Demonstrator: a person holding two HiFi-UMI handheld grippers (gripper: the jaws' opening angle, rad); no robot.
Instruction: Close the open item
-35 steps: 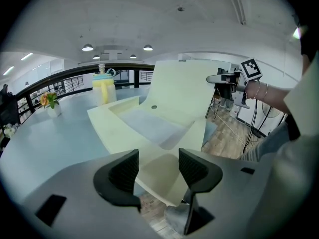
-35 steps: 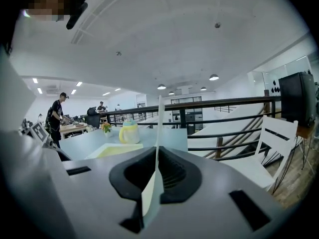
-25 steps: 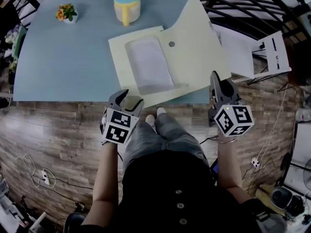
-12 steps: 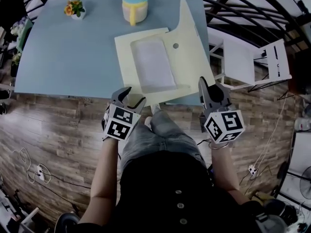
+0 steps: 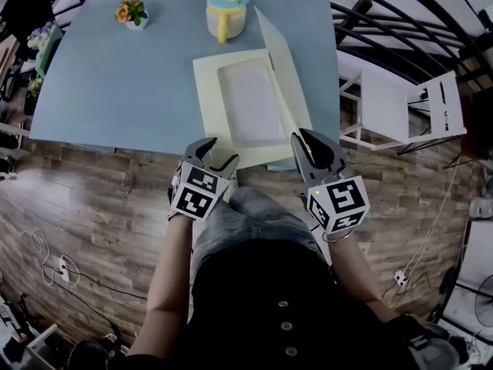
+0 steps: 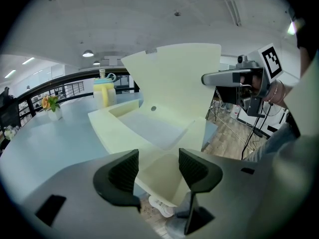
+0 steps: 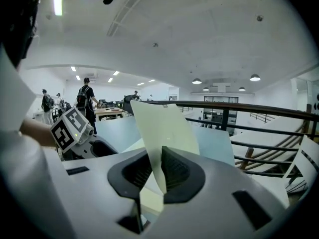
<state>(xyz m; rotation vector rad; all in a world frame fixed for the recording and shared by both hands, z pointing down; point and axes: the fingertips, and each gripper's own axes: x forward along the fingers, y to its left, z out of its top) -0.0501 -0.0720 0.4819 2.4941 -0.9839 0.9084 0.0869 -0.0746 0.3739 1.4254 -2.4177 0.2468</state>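
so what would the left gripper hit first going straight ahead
Most likely the near corner of the flat pale yellow folder, lying right at the open jaws of the left gripper.

Pale yellow box [image 5: 208, 91], lt blue table [image 5: 115, 75], yellow-blue jug [image 5: 225, 10].

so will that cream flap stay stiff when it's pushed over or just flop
Probably fairly stiff: the flap stands up flat without sagging. Likely light, since it looks card-thin edge-on between the right tongs, which have just been opening. Tipped past upright, it may drop onto the base by itself.
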